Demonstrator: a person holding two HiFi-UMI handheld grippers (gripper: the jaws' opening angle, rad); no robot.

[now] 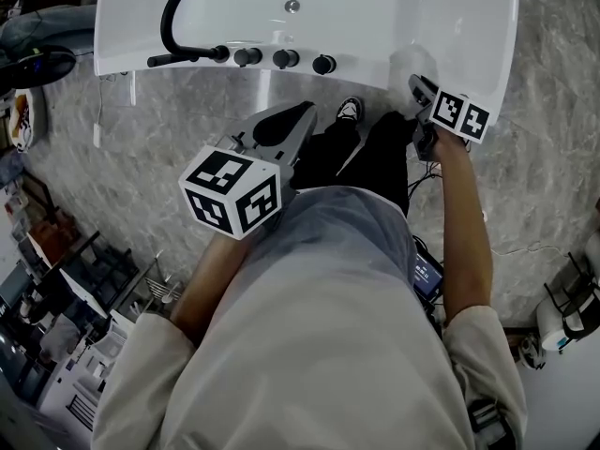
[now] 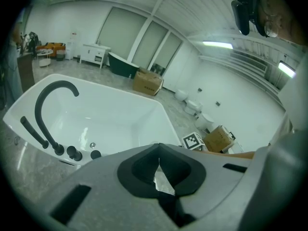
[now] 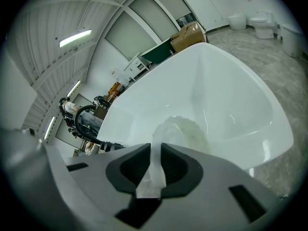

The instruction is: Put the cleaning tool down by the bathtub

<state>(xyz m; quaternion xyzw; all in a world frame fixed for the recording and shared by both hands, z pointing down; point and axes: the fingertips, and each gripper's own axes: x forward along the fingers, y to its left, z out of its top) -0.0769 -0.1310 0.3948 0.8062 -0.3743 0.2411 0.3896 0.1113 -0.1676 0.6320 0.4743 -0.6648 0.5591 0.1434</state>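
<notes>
The white bathtub (image 1: pixel 394 26) fills the top of the head view. My left gripper (image 1: pixel 302 118) is at centre frame, jaws together and empty. My right gripper (image 3: pixel 155 149) is clamped on the handle of the cleaning tool (image 3: pixel 185 129) (pale, translucent). Its head is at the tub's near rim, upper right.

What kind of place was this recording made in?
Probably a showroom or warehouse for bathroom fittings, not a home bathroom. A white bathtub stands in an open hall, several toilets line the far wall, and cardboard boxes and a dark green tub stand behind.
</notes>
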